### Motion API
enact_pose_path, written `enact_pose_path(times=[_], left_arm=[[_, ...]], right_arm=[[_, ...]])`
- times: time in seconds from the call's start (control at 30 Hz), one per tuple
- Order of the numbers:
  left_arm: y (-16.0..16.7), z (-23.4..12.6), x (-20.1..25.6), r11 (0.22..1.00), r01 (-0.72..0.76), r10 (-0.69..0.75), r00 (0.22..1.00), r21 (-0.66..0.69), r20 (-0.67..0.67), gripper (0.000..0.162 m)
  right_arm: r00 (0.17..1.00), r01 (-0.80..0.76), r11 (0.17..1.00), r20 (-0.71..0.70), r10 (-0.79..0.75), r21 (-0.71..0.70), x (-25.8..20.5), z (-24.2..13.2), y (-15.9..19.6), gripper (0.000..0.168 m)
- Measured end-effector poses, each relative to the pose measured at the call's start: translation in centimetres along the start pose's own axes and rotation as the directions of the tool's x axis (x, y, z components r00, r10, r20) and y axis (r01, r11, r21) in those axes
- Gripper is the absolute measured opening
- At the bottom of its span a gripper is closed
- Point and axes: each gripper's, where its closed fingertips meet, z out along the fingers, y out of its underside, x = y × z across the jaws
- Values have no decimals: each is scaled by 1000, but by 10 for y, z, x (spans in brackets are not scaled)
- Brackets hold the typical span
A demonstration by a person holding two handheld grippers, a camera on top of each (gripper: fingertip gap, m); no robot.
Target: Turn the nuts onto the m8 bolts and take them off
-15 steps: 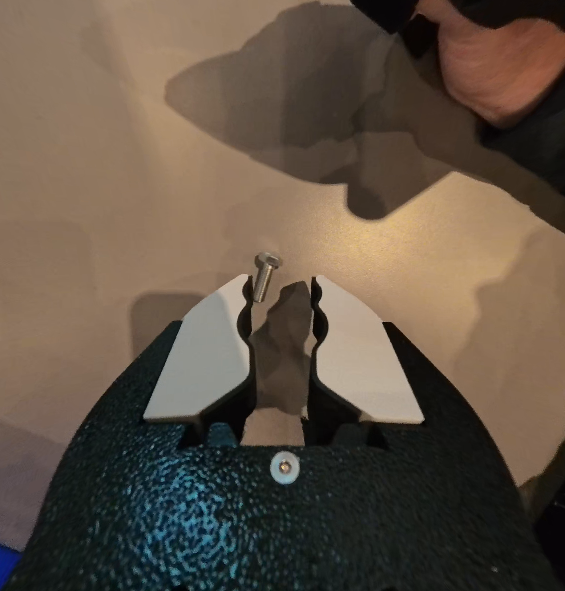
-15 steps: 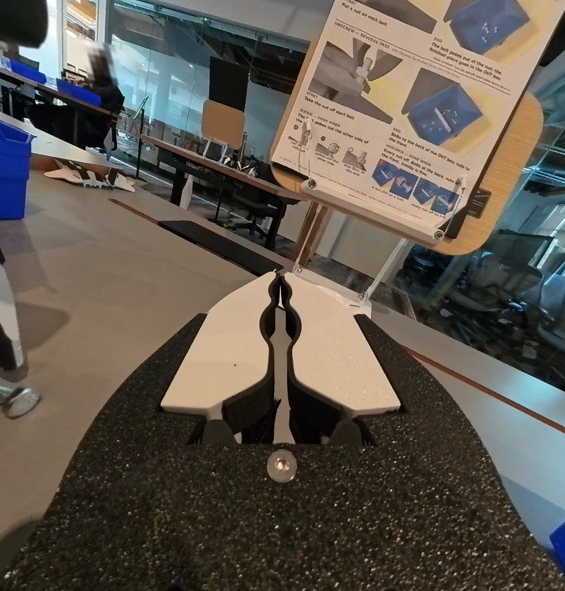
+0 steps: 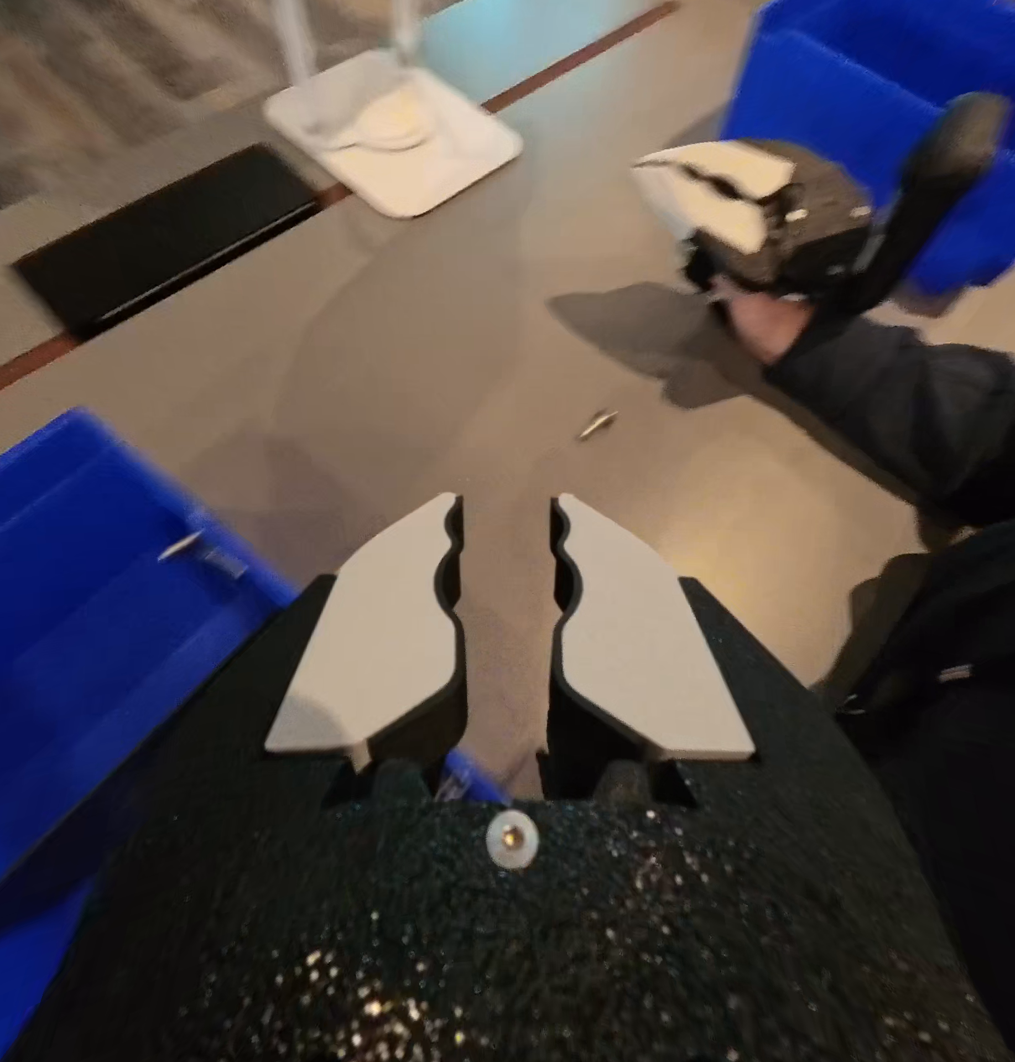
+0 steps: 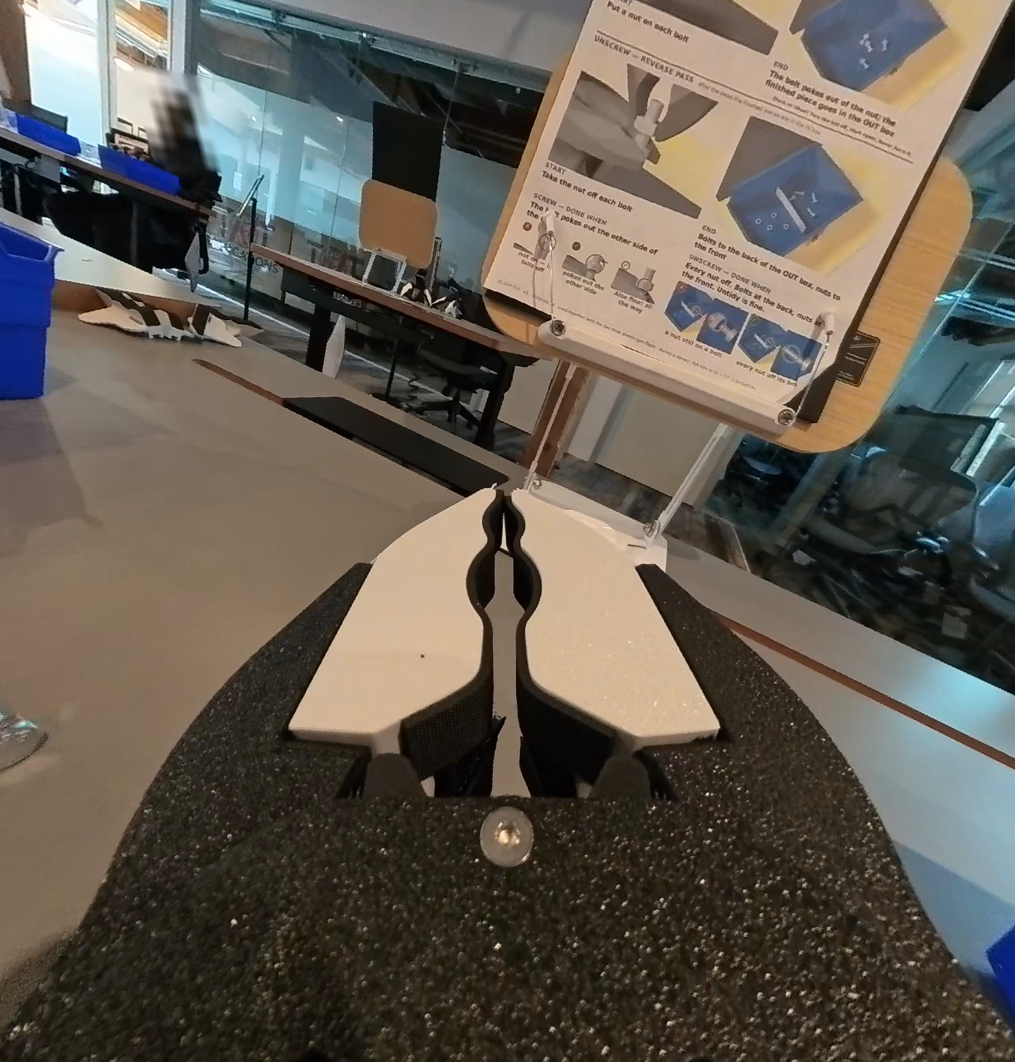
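Note:
A silver bolt (image 3: pixel 597 424) lies on the grey table (image 3: pixel 378 373), well ahead and to the right of my left gripper (image 3: pixel 508 506). The left gripper is open and empty, above the table beside a blue bin (image 3: pixel 62 603). That bin holds small metal pieces (image 3: pixel 177 549), too blurred to identify. The bolt's head also shows at the left edge of the right wrist view (image 4: pixel 5 738). My right gripper (image 4: pixel 502 508) is shut with nothing visible between its fingers. It also shows far right in the left wrist view (image 3: pixel 717 189), held by a hand (image 3: pixel 763 327).
A second blue bin (image 3: pixel 867 86) stands at the far right behind the right gripper. A white stand base (image 3: pixel 396 132) holds an instruction board (image 4: pixel 723 201) at the table's far edge. A black plate (image 3: pixel 166 235) lies beside it. A dark sleeve (image 3: pixel 924 425) reaches in from the right. Tip to tip, the grippers are about 30 centimetres apart.
My left gripper has pulled back and up from the bolt, which now lies farther off on the table. Its view has swung to show the bins. The right gripper has hardly moved.

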Motion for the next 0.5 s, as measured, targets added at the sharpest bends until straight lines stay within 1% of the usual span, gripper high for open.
enact_pose_path(times=[0.03,0.07,0.1,0.13,0.17,0.23,0.33,0.4,0.5], left_arm=[[12,-12,-18,999,28,-27,999,-27,44,28],[25,-20,-31,996,52,-48,997,-67,58,27],[39,-25,-37,992,49,-46,999,-115,27,26],[52,-28,-37,987,4,-10,999,-159,-38,15],[65,-28,-35,979,-58,38,994,-195,-106,11],[94,-25,-35,945,-172,114,970,-277,-214,18],[130,-17,-45,880,-227,111,953,-417,-283,25],[148,-11,-47,842,-269,105,932,-468,-348,27],[170,-5,-52,768,-362,134,897,-528,-420,27]], right_arm=[[1000,1,1000,0,-1,-1,0,0,0,0],[1000,1,1000,0,-1,-2,0,0,0,0],[1000,1,1000,0,-1,-3,0,0,1,0],[1000,0,1000,-1,0,-3,0,0,1,0],[1000,-1,1000,-1,1,-4,0,0,1,0],[1000,0,1000,-1,0,-7,0,1,1,0],[1000,8,1000,-1,-8,-10,-1,1,2,0],[1000,15,1000,-1,-15,-13,-2,1,3,0],[1000,25,1000,-1,-25,-15,-2,1,3,0]])
